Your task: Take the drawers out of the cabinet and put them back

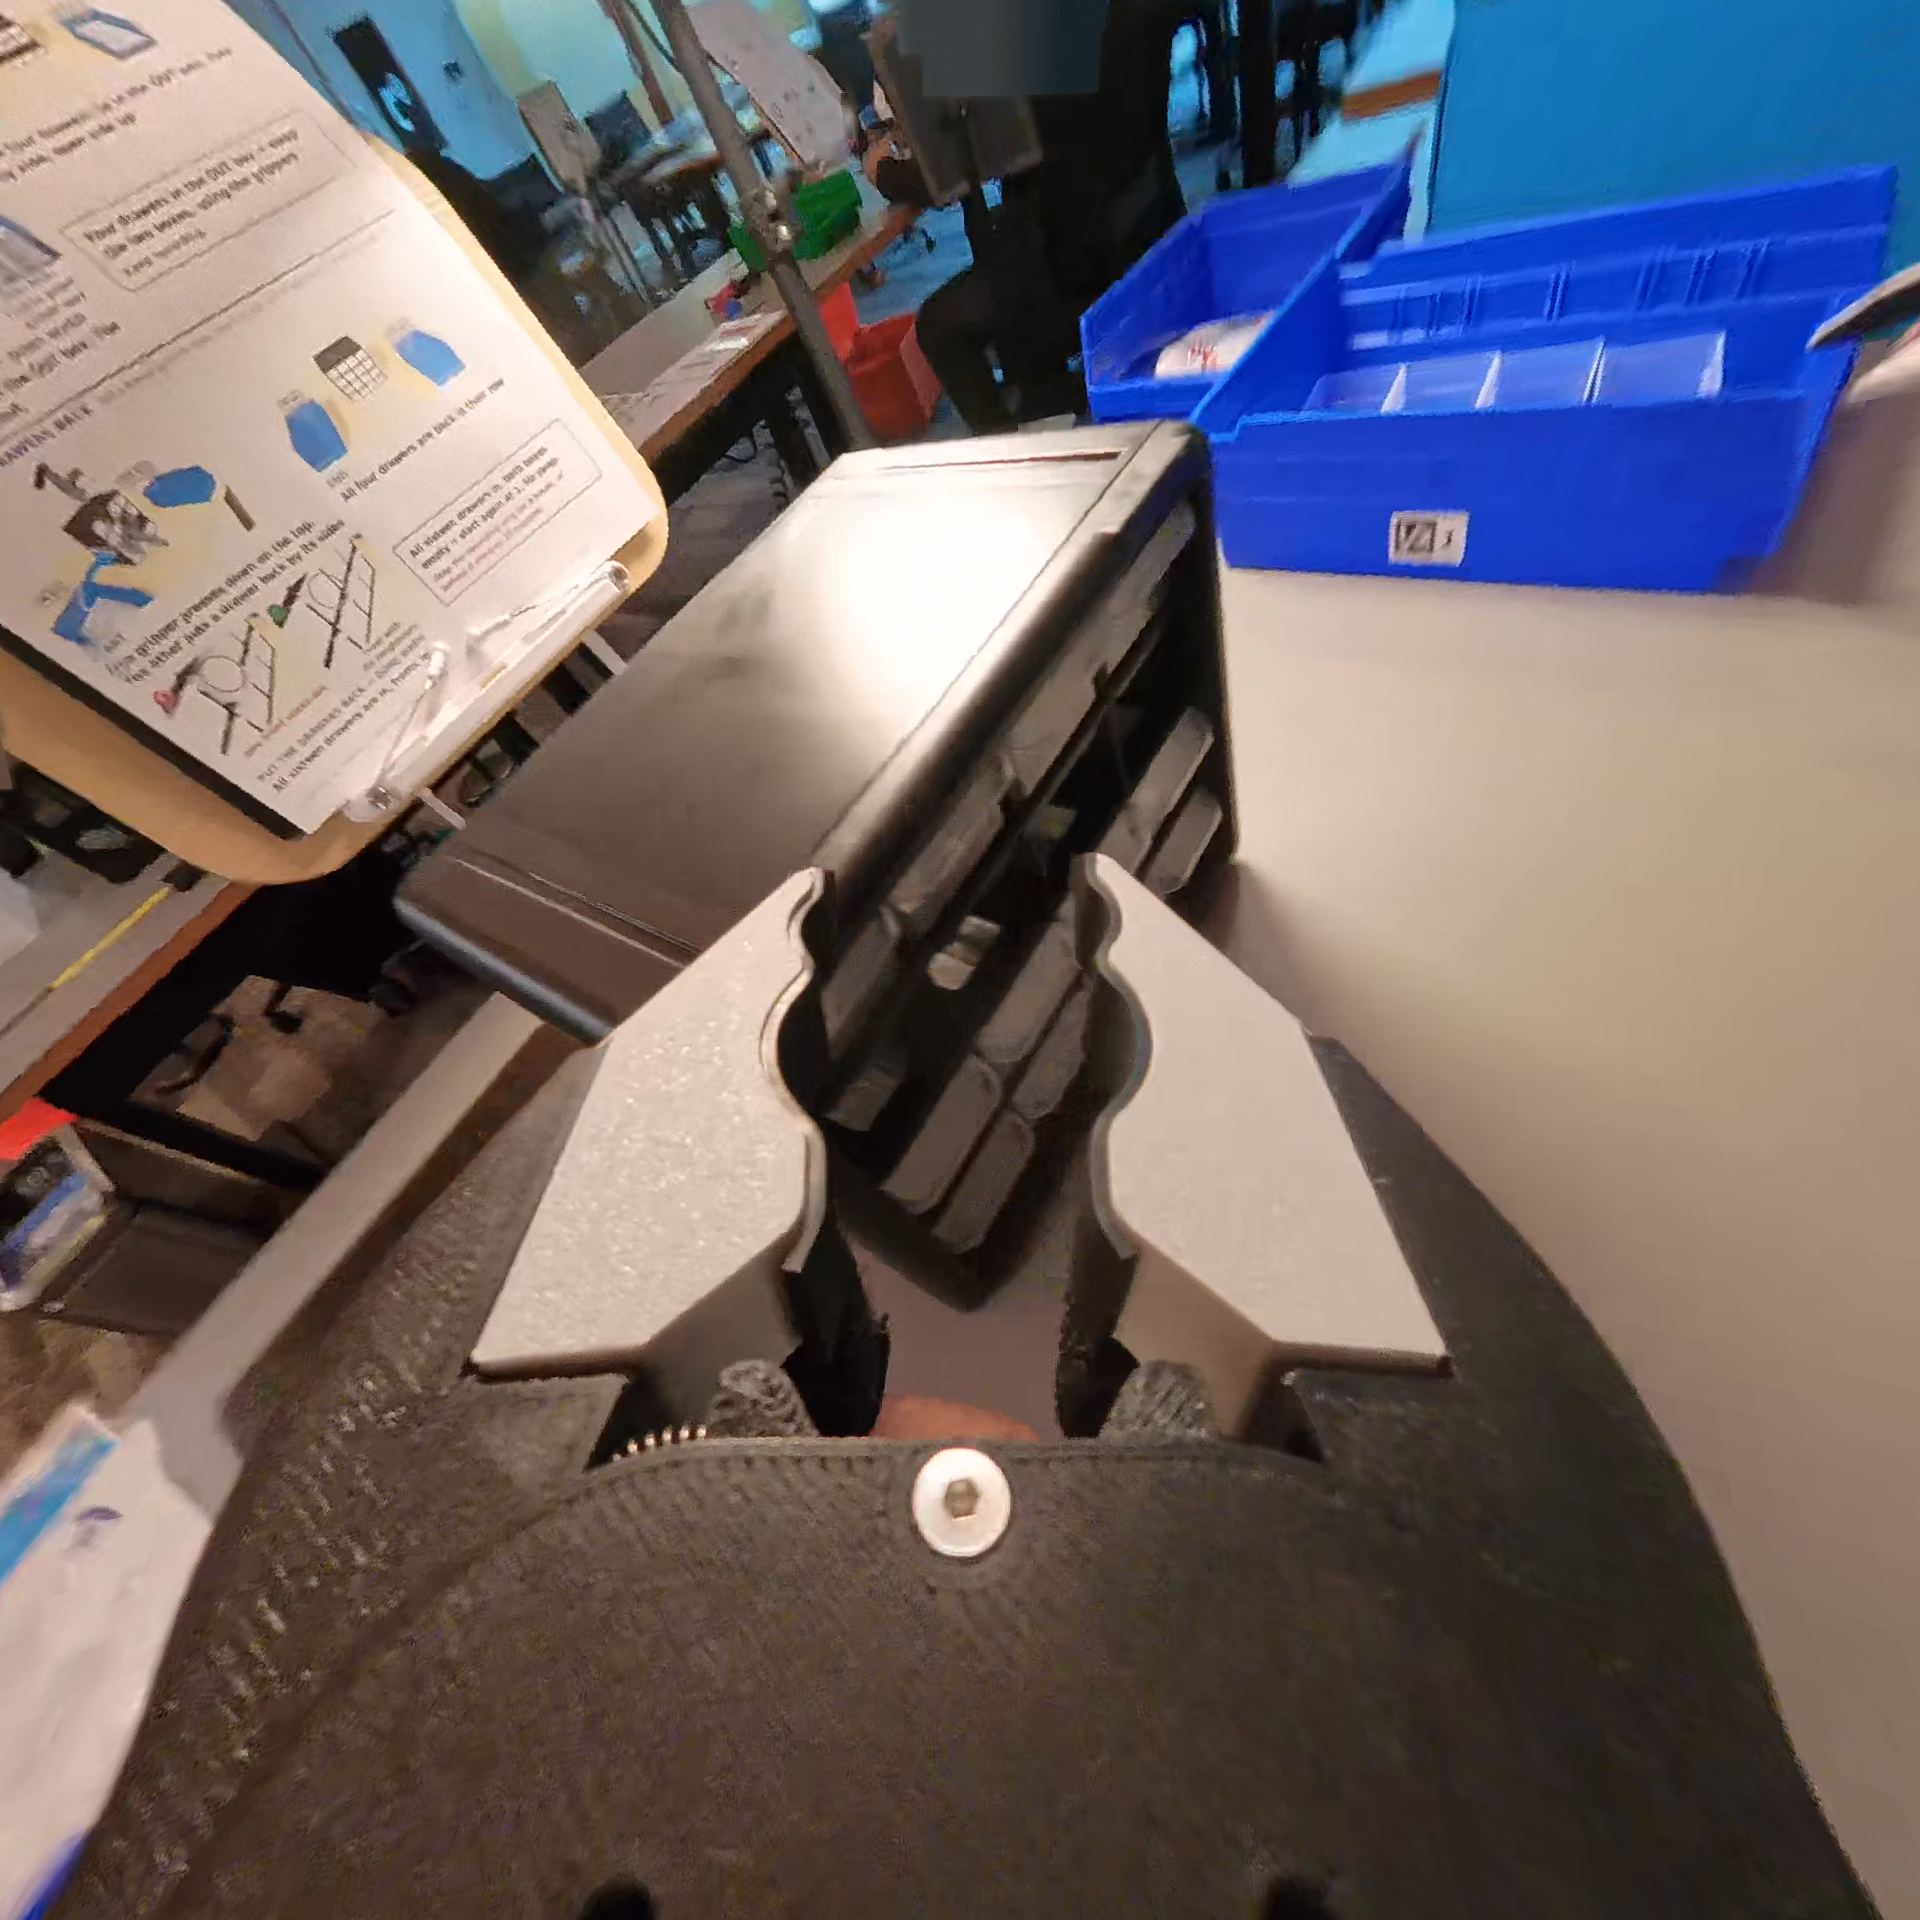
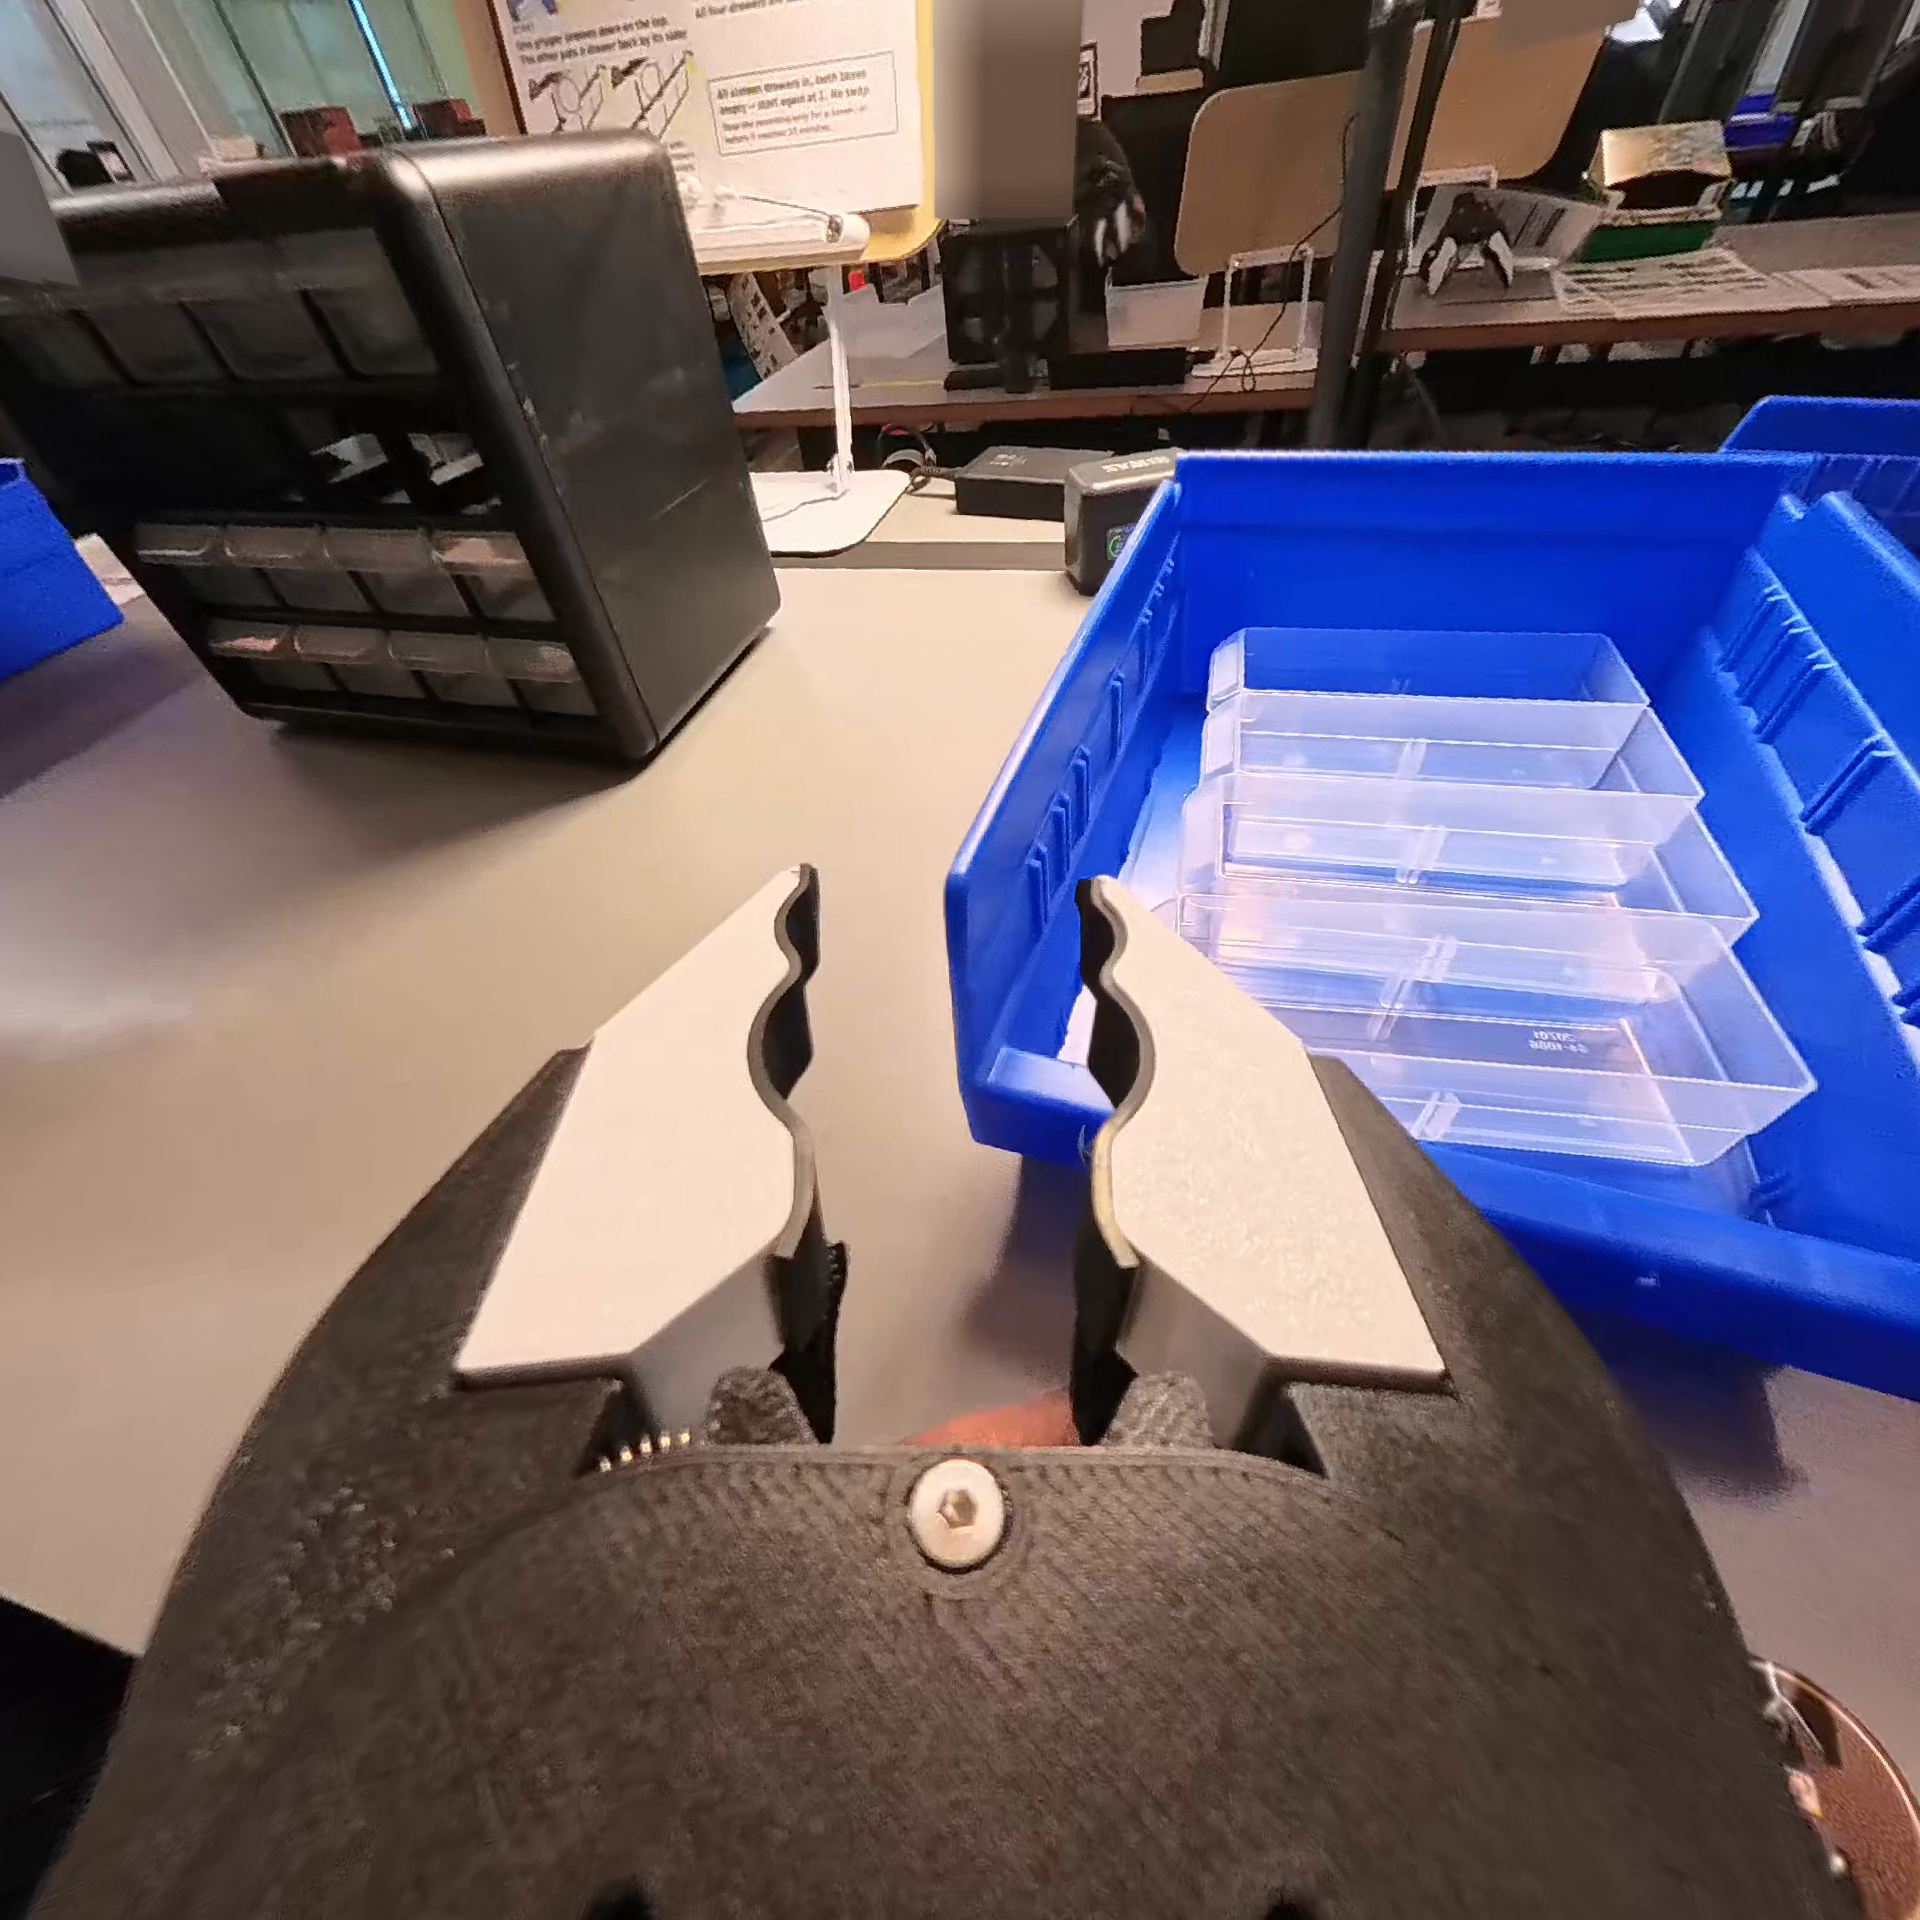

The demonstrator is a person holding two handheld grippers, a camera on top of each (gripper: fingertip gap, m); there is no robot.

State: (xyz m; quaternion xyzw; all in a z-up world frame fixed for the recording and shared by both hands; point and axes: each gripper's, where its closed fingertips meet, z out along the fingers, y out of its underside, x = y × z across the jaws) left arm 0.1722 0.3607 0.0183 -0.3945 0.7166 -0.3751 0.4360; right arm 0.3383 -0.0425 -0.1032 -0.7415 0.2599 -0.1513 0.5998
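Bare grey table (image 2: 436, 987) lies open between the black cabinet (image 2: 582, 416) and the blue bin (image 2: 1049, 790), wide enough for a gripper. The bin's near wall blocks the right side. Clear drawers (image 2: 1455, 894) fill most of its floor, leaving seemingly little room.

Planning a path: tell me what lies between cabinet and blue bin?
Only bare table between cabinet and bin, per the right wrist view.

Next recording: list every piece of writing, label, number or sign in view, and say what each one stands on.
The wording itself is not copied here; these things carry writing:
Instruction sheet left of the cabinet: printed text with diagrams.
Small label on the front wall of the blue bin: blurred.
Clear drawer inside the blue bin: small moulded marking, seen mirrored.
Dark unit behind the bin: marking too small to read.
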